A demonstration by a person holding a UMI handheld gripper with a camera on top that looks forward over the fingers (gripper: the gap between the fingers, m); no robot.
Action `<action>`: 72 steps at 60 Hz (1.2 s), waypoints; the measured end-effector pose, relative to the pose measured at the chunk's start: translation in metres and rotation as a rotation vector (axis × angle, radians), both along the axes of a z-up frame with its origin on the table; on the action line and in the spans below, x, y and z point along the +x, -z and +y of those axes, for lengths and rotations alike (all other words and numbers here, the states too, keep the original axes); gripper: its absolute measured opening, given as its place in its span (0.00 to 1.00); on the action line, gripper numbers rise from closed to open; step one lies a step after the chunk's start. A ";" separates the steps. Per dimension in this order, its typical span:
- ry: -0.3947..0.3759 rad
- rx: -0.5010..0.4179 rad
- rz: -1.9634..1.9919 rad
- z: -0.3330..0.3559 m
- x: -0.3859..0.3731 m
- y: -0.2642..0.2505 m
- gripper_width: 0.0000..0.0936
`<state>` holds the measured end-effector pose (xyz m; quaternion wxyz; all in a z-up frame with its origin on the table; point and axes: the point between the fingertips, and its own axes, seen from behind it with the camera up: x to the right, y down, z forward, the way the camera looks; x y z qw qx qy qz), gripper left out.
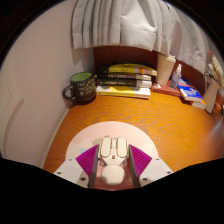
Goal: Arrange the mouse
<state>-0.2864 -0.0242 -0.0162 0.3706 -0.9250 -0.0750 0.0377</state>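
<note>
No legible text or labels anywhere.

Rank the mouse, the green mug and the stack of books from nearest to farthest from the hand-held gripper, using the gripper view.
1. Mouse: between the fingers of the hand-held gripper.
2. Green mug: beyond the fingers, on the left of the desk.
3. Stack of books: just behind the mug, near the curtain.

You've got 1 mouse [112, 160], white, sitting betw. the gripper [113, 163] fingers, 2 of those, w/ 2 pink pads [87, 157]. 1 round white mat [110, 135] under the mouse. 1 dark green mug [82, 87] at the back of the desk [150, 118]. Beside it 1 stack of books [126, 80], approx. 3, can't tell exact no. 1 curtain [125, 25] behind. Small items far right: count unclear.
</note>
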 end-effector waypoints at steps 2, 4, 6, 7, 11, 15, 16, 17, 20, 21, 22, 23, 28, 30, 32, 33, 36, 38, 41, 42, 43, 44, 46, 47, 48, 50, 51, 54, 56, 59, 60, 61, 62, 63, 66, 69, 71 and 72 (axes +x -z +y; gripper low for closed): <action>0.000 -0.015 0.008 -0.001 -0.001 0.000 0.60; 0.010 -0.027 0.013 -0.003 0.002 -0.002 0.70; 0.026 -0.029 0.014 -0.004 0.005 -0.008 0.79; 0.029 -0.026 0.014 -0.004 0.006 -0.012 0.81; 0.030 0.008 0.028 -0.002 0.009 -0.038 0.82; 0.030 0.046 0.058 -0.005 0.015 -0.071 0.88; 0.031 0.055 0.064 -0.006 0.018 -0.079 0.90; 0.034 0.062 0.069 -0.008 0.021 -0.088 0.92; 0.041 0.085 0.084 -0.015 0.032 -0.116 0.93; 0.045 0.095 0.086 -0.018 0.037 -0.125 0.93; 0.051 0.110 0.084 -0.020 0.041 -0.133 0.93; 0.048 0.117 0.082 -0.023 0.048 -0.143 0.93; 0.071 0.169 0.067 -0.042 0.082 -0.182 0.92; 0.090 0.184 0.064 -0.051 0.097 -0.196 0.92; 0.105 0.195 0.060 -0.061 0.111 -0.207 0.92; 0.111 0.200 0.057 -0.066 0.117 -0.212 0.91; 0.126 0.206 0.047 -0.081 0.137 -0.225 0.91; 0.131 0.209 0.039 -0.092 0.149 -0.231 0.91; 0.136 0.229 0.031 -0.107 0.163 -0.238 0.91; 0.137 0.231 0.027 -0.111 0.169 -0.241 0.91; 0.140 0.235 0.023 -0.115 0.175 -0.242 0.91; 0.143 0.237 0.019 -0.120 0.180 -0.243 0.91; 0.151 0.239 0.012 -0.130 0.190 -0.245 0.91; 0.154 0.240 0.010 -0.134 0.194 -0.246 0.91; 0.157 0.240 0.010 -0.138 0.198 -0.246 0.91; 0.165 0.238 0.015 -0.147 0.206 -0.247 0.91; 0.169 0.237 0.016 -0.151 0.210 -0.247 0.91; 0.182 0.237 0.017 -0.161 0.223 -0.247 0.91; 0.194 0.237 0.018 -0.167 0.231 -0.246 0.91; 0.213 0.237 0.016 -0.177 0.243 -0.244 0.91; 0.219 0.238 0.014 -0.180 0.247 -0.243 0.91; 0.225 0.238 0.014 -0.182 0.251 -0.243 0.91; 0.229 0.239 0.014 -0.185 0.254 -0.243 0.91; 0.231 0.238 0.014 -0.187 0.256 -0.243 0.91; 0.233 0.240 0.013 -0.194 0.263 -0.242 0.91; 0.233 0.239 0.013 -0.199 0.268 -0.243 0.91; 0.233 0.238 0.012 -0.202 0.271 -0.244 0.91; 0.234 0.239 0.011 -0.204 0.272 -0.244 0.91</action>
